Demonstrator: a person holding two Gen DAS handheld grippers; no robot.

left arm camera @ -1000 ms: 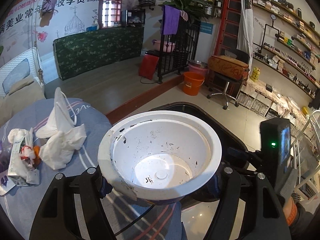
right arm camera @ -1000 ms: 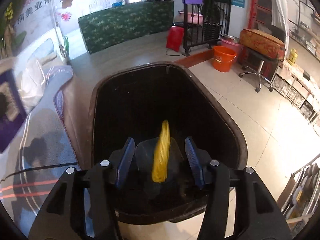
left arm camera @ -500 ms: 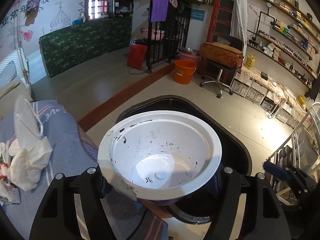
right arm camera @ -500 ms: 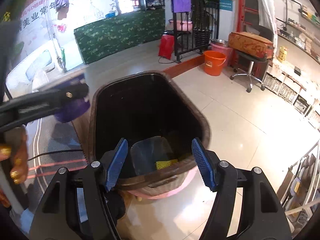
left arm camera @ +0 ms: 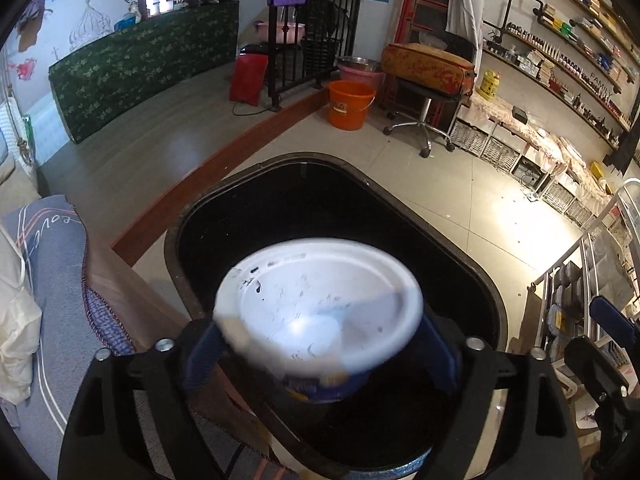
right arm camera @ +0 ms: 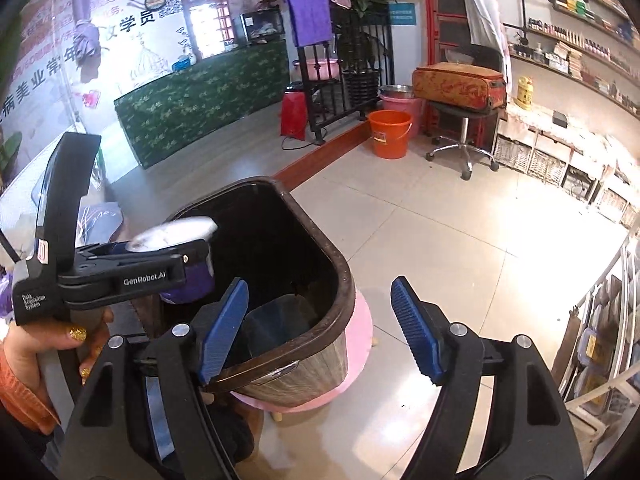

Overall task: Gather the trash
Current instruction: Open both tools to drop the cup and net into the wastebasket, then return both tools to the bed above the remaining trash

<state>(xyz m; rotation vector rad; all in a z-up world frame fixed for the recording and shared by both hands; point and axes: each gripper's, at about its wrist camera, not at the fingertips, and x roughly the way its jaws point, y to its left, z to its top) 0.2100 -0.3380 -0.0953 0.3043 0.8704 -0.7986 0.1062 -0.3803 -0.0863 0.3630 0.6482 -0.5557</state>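
as your left claw [left arm camera: 320,356] had just been opening, the white bowl [left arm camera: 320,312] sat loose between its spread pads above the bin [left arm camera: 492,300]; light, thin-walled and slick, it looked best taken across its rim. your right claw [right arm camera: 320,332] gaped empty.

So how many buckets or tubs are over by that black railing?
3. An orange bucket stands on the tiled floor, a pink tub holding a metal basin is right behind it, and a pink basin sits behind the railing. Others may be hidden.
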